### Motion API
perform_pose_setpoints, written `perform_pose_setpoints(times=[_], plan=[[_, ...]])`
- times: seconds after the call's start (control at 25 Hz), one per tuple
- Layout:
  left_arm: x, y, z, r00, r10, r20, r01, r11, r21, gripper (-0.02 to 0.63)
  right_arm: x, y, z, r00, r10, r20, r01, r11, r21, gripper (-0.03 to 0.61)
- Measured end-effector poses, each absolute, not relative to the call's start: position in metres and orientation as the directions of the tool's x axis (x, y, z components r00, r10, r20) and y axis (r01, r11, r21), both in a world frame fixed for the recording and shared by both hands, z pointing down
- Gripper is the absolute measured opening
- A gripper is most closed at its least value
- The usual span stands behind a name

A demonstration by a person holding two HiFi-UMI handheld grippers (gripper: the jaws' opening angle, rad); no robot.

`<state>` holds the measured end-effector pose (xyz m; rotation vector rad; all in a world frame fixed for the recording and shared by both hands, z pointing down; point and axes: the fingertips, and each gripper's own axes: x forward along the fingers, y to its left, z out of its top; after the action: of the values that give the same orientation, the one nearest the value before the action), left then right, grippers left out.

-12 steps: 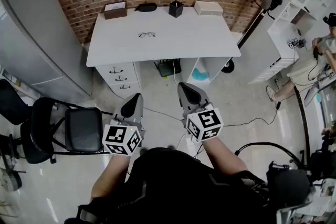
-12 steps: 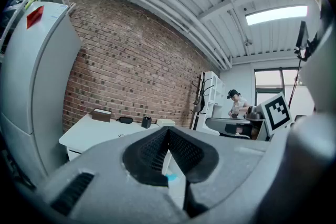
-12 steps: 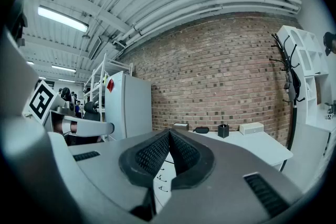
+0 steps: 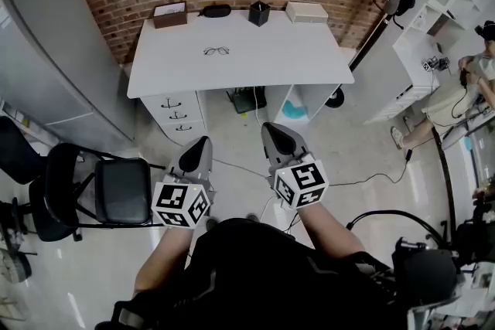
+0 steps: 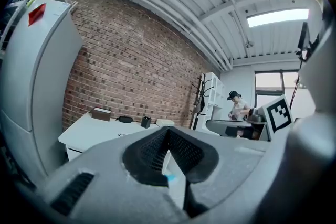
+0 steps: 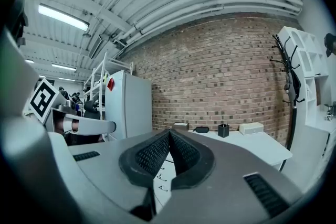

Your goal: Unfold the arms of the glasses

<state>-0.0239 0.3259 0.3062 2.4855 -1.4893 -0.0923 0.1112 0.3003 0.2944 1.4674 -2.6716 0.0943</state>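
A pair of dark-framed glasses (image 4: 216,51) lies on the white desk (image 4: 255,58) against the brick wall, left of the desk's middle. Both grippers are held well back from the desk, over the floor. My left gripper (image 4: 200,145) is shut with nothing between its jaws; its tips meet in the left gripper view (image 5: 168,128). My right gripper (image 4: 275,130) is also shut and empty, its tips touching in the right gripper view (image 6: 169,132). The desk (image 5: 100,126) shows far off in the left gripper view and again (image 6: 247,141) in the right gripper view.
Along the desk's back edge stand a brown box (image 4: 169,14), a black case (image 4: 216,10), a black cup (image 4: 259,12) and a white box (image 4: 307,11). A black chair (image 4: 100,193) is at my left. A grey cabinet (image 4: 54,50) stands left of the desk. A seated person (image 4: 456,93) is at far right.
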Motion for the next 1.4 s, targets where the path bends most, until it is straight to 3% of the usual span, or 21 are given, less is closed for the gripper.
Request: perform_pose_setpoints(times=[1.4], plan=[[-0.106,0.309,0.320,0.542,-0.838,0.058,-0.817,-0.510,0.268,0.008,0.027,0.291,0.300,-0.516,-0.848,0.120,-0.852,0.522,0.028,0.008]])
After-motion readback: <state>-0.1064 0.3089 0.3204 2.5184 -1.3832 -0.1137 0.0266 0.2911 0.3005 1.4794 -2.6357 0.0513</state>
